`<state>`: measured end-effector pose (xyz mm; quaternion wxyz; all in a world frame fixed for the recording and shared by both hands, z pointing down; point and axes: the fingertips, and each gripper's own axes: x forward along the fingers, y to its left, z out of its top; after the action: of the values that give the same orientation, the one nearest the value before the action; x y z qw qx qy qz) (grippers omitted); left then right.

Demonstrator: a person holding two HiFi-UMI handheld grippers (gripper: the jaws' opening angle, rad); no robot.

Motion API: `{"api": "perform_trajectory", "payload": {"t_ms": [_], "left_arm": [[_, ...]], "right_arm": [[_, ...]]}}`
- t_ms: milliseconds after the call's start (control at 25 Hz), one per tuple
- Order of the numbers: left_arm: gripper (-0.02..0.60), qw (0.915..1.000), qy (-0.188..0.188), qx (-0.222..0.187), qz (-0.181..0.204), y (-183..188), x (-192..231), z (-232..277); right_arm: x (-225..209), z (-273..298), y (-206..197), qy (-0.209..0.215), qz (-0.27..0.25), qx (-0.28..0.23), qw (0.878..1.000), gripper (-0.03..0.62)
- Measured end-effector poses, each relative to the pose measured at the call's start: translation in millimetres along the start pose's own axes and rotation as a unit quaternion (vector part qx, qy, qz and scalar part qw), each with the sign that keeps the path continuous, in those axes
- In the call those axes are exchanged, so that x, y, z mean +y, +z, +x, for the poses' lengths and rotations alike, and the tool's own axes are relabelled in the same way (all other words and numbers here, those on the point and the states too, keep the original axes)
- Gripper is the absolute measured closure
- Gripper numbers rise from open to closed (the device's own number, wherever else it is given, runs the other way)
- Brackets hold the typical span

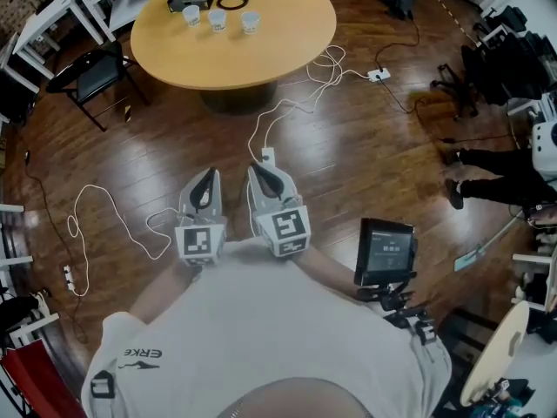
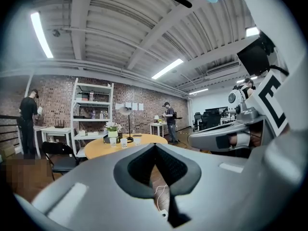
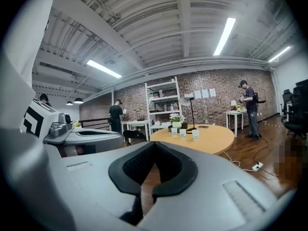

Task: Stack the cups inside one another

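Three small white paper cups (image 1: 217,20) are stood in a row, each apart from the next, on the far side of a round light wooden table (image 1: 287,50). None has been nested, so the stacking is judged not yet begun. The left gripper (image 1: 206,181) and right gripper (image 1: 263,177) are held side by side near the person's chest and aimed almost level at the table, probably because the cups lie well out of reach. Both pairs of jaws are pressed fully together, with nothing gripped.
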<state>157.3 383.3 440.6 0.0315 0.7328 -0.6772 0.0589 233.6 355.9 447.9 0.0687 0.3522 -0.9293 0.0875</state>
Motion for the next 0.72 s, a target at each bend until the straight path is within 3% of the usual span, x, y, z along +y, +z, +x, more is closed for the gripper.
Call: {"api": "perform_trajectory", "payload": {"t_ms": [280,720], "left_arm": [[0.58,0.999,-0.042,0.001,-0.017,1,57,60],[0.58,0.9967,-0.075,-0.021,-0.023,11,179,134]], "right_arm": [[-11,76,14,-0.038,-0.008,0.007,0.999,0.58],[4,204,48,-0.078,-0.038,0.019,0.996,0.58]]}}
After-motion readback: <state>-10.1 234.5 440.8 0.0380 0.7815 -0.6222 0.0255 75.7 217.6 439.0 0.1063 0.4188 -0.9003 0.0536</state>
